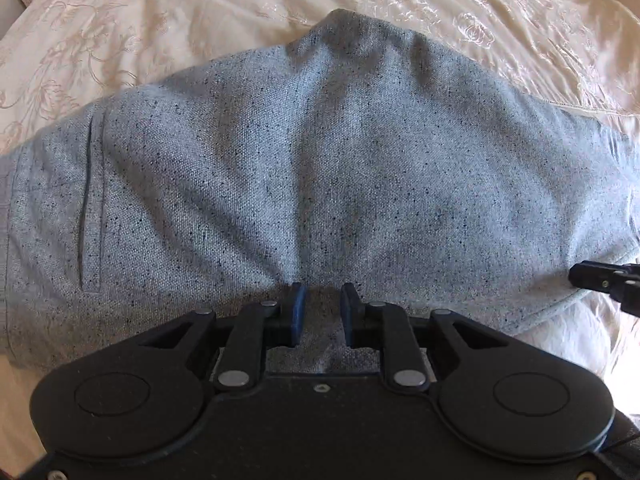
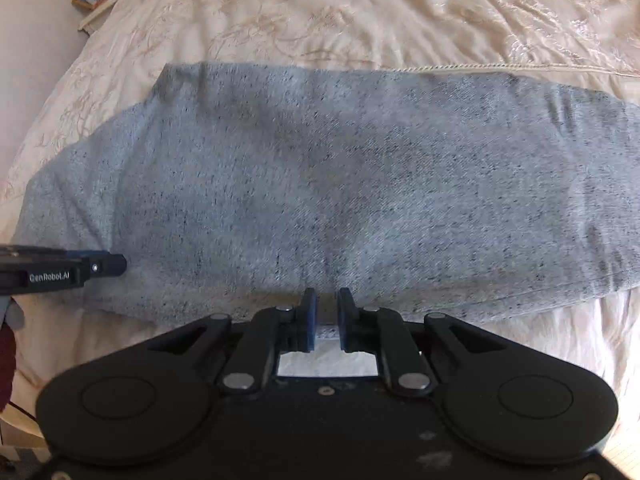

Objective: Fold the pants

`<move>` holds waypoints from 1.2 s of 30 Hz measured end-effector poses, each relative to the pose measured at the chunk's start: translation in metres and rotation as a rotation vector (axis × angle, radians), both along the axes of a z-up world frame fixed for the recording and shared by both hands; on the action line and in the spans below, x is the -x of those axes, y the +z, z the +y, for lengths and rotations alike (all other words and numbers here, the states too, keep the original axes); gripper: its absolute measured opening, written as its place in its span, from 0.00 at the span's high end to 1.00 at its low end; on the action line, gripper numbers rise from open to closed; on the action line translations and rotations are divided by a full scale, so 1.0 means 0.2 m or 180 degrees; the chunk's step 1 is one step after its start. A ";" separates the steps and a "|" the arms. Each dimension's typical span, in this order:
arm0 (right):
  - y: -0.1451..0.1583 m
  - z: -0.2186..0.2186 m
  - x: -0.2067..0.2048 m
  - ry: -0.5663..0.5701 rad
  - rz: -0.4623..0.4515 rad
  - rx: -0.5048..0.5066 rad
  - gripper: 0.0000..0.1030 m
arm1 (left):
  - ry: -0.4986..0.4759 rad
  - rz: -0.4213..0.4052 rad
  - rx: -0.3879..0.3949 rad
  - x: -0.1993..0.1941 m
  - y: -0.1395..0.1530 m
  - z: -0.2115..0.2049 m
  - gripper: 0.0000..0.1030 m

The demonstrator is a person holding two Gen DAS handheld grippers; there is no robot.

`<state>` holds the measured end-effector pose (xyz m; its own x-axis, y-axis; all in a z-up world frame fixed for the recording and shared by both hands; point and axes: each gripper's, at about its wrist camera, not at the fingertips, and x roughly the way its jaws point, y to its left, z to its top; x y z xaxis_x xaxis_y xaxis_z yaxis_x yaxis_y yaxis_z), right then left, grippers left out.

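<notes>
Pants (image 1: 320, 168) lie flat on bed (image 1: 140, 12). Left gripper (image 1: 322, 312) and right gripper (image 2: 327, 318), both slightly parted, grasp nothing. Advise pinching near edge through all layers before folding.

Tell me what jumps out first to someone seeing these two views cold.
The speckled grey pants fill the middle of both views, spread across a cream floral bedspread. In front sit the black grippers with blue-padded fingers: the left gripper over the near edge of the cloth, the right gripper at the hem where cloth meets bedding.
</notes>
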<state>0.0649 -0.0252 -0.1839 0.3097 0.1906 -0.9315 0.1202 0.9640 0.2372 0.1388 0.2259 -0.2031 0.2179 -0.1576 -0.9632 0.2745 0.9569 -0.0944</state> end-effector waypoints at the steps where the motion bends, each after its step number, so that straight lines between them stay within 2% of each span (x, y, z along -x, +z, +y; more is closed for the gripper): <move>1: 0.03 -0.05 0.00 -0.0101 -0.0073 0.0002 0.84 | 0.0064 -0.0012 -0.0017 -0.01 0.02 -0.01 0.72; 4: 0.09 -0.24 0.02 -0.0396 -0.0215 0.0027 0.79 | 0.0195 -0.0084 -0.0011 -0.01 0.06 -0.05 0.73; 10: 0.15 -0.84 0.17 -0.1257 -0.0392 0.0148 0.73 | 0.0291 -0.0248 -0.0096 0.07 0.13 -0.26 0.72; 13: 0.11 -1.15 0.29 -0.1625 -0.0348 0.0254 0.71 | 0.0394 -0.0260 -0.0145 0.15 0.16 -0.41 0.72; 16: 0.10 -1.49 0.41 -0.1890 -0.0393 0.0344 0.69 | 0.0477 -0.0247 -0.0086 0.23 0.18 -0.59 0.72; 20: 0.04 -1.83 0.51 -0.2142 -0.0445 0.0261 0.66 | 0.0424 -0.0264 -0.0061 0.30 0.20 -0.89 0.72; 23: 0.00 -1.98 0.54 -0.2209 -0.0463 0.0119 0.65 | 0.0363 -0.0307 0.0002 0.34 0.23 -1.09 0.72; 27: -0.03 -2.06 0.54 -0.2169 -0.0506 -0.0121 0.64 | 0.0210 -0.0408 0.0029 0.38 0.32 -1.31 0.72; 30: -0.06 -2.08 0.53 -0.2070 -0.0496 -0.0262 0.64 | 0.0115 -0.0439 -0.0018 0.39 0.35 -1.42 0.72; 36: -0.17 -2.10 0.52 -0.2072 -0.0274 -0.0468 0.60 | 0.0042 -0.0421 -0.0154 0.40 0.34 -1.53 0.72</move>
